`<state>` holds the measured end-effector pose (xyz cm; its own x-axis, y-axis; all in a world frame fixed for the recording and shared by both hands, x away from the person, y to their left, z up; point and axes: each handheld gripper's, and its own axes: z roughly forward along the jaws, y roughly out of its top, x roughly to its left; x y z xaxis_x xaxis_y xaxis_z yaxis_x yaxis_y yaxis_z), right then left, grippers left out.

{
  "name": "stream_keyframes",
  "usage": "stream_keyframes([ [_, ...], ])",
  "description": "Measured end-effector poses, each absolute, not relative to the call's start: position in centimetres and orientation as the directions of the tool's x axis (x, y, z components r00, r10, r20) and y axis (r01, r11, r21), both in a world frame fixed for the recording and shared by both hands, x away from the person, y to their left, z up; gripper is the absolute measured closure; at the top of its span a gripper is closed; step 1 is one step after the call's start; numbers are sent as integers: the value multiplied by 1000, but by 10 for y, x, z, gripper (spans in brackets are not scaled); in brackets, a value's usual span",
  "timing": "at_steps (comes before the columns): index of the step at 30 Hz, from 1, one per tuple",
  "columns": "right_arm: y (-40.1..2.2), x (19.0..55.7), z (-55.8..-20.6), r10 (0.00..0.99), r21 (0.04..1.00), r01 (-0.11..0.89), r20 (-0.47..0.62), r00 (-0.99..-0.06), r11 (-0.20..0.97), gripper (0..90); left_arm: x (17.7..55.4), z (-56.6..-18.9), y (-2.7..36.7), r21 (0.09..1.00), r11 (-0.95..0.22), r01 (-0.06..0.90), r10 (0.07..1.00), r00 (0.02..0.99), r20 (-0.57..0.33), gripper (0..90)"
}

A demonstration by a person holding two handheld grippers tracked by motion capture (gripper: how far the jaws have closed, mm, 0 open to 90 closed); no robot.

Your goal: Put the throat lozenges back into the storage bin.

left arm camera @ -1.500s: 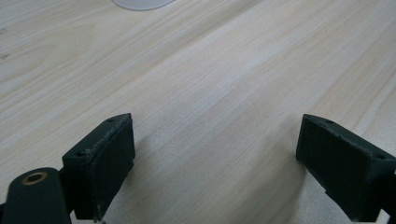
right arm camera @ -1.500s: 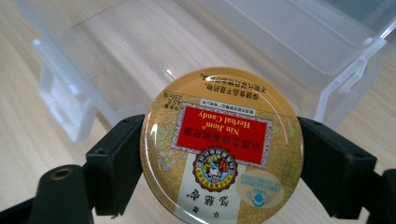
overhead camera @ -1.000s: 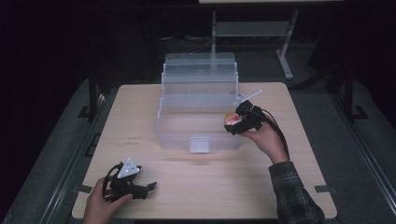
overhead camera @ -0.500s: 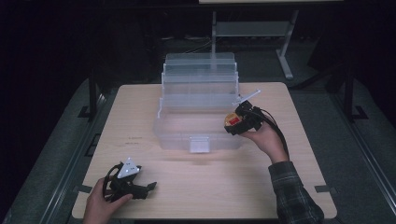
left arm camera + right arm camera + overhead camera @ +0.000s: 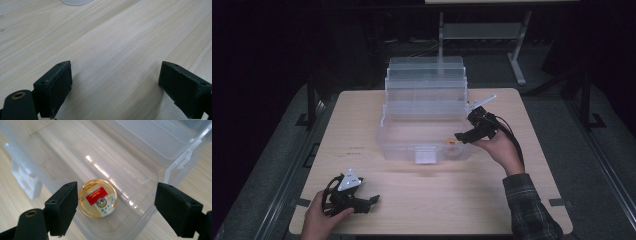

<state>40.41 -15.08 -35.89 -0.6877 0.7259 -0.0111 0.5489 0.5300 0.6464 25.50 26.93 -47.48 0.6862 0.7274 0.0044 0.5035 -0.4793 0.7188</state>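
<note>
Standing beside the pale wooden tabletop [image 5: 427,200], I see a big clear plastic box [image 5: 424,117] in its middle, with stepped trays folded open toward the back and a latch at the front.

Compared with one second ago, something has changed. Then the right gripper [image 5: 462,136] was beside the box's right end with a small round orange thing at its tip. Now the gripper has come lower and nearer to the front right corner, and the small round tin [image 5: 98,201], with a gold lid and a red label, lies flat on the bottom of the box in that corner. The fingers [image 5: 62,207] are wide apart above it and hold nothing. I think the tin was just put down, so the placing step looks finished; the box is still open.

The right hand [image 5: 501,149] reaches in from the right side, with the wrist bent so that the gripper points down and left into the box.

The left gripper [image 5: 362,204] rests low at the near left corner of the tabletop, held by the left hand [image 5: 319,220], well apart from the box. Its fingers [image 5: 56,86] are spread wide with only bare wood between them.
</note>
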Motion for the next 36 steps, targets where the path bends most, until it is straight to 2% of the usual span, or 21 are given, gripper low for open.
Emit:
stream_keyframes([
  [16,-181,380,-354,749,674,551,-6,-662,492,174,255,-475,269,719,-479,504,728,686,4,108],
  [36,-215,348,-371,773,689,572,28,-634,445,132,255,-475,269,719,-479,504,727,686,4,108],
])
